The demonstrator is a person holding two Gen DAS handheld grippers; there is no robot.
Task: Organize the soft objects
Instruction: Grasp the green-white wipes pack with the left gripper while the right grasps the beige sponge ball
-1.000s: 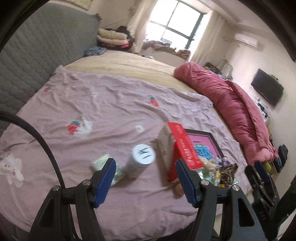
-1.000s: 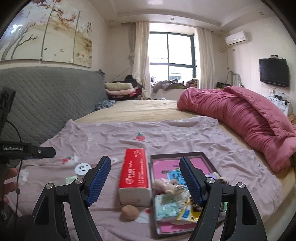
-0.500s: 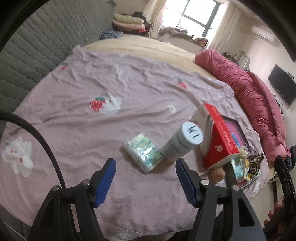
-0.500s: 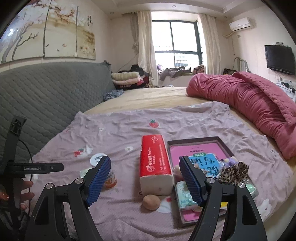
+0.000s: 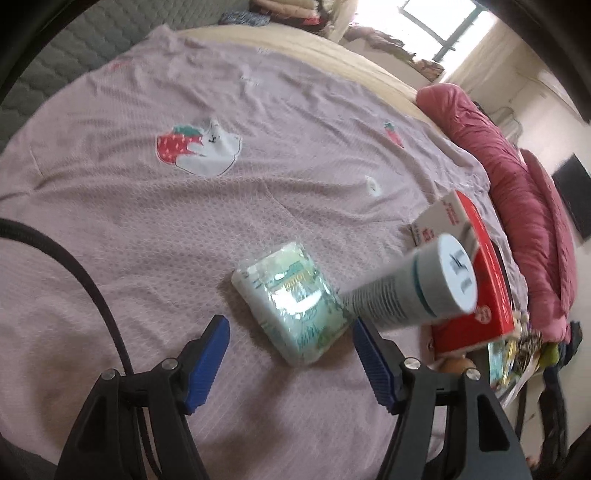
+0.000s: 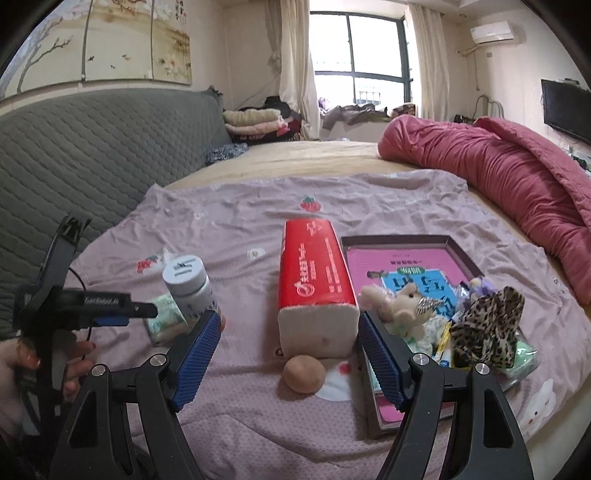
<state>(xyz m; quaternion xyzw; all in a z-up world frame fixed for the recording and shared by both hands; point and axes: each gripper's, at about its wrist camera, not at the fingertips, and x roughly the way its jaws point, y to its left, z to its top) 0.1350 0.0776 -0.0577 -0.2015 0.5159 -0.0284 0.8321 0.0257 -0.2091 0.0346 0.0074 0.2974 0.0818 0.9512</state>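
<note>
Tray [image 6: 463, 254] held a booklet [image 6: 402, 266], plush toy [image 6: 400, 304] & leopard scrunchie [image 6: 487, 328]. Left gripper [image 5: 290, 365] gaped wide over the tissue pack [image 5: 295, 299]; right gripper [image 6: 290, 360] released, empty.

Black marks, unreadable, on white bottle cap [image 6: 183, 268]; white print, illegible, on red tissue pack [image 6: 314, 266]

place: home bedroom | bed [image 6: 332, 162] under a lilac strawberry-print sheet [image 5: 184, 206], rolled pink quilt [image 6: 509, 173] | grey quilted headboard [image 6: 92, 147] below a blossom painting [image 6: 103, 40] | curtained window [image 6: 373, 62], wall air conditioner [image 6: 493, 31], wall TV [image 6: 565, 110] | folded clothes [image 6: 255, 122] piled near the window
</note>
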